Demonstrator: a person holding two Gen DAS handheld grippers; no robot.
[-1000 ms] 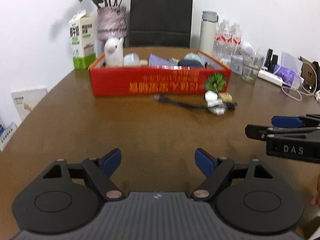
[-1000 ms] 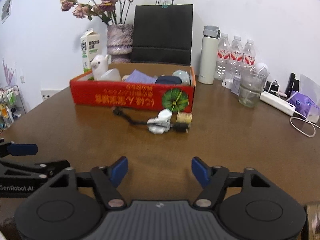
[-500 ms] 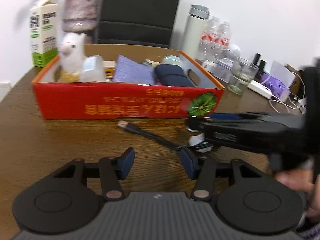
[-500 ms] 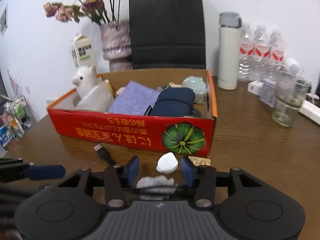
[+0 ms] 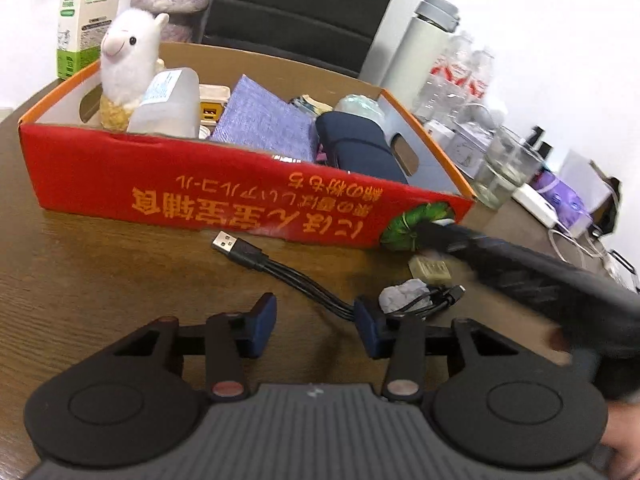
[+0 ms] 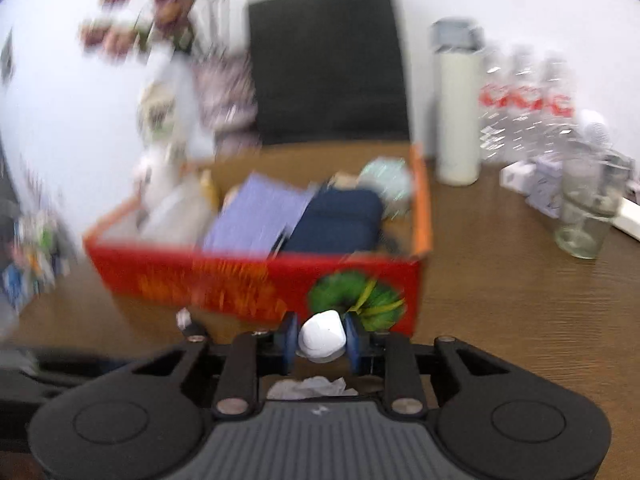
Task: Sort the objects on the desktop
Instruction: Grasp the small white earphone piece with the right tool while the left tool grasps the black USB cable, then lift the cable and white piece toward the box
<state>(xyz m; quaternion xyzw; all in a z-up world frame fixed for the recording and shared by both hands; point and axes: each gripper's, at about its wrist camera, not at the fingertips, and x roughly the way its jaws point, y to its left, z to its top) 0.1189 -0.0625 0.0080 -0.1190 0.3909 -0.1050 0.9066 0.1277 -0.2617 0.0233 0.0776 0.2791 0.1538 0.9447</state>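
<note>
Box (image 5: 248, 196): red carton on the table, the reference for all places below.

Already inside it: alpaca toy (image 5: 128, 60), clear bottle (image 5: 168, 104), purple cloth (image 5: 260, 120), navy pouch (image 5: 356, 148). Sorting looks well advanced.

Left outside, just in front of its near wall: cable (image 5: 280, 268), crumpled white wad (image 5: 400, 294), small beige block (image 5: 430, 268), white pebble-like piece (image 6: 322, 336).

Left gripper (image 5: 316, 324): jaws closing, nothing pressed; the cable runs between them.

Right gripper (image 6: 320, 340): jaws closing, pads against the white piece, at the box's green-printed corner.

View differences: the left wrist view alone shows the cable, the block and the right tool's dark body crossing; the right wrist view alone, though blurred, shows the grip on the white piece.
</note>
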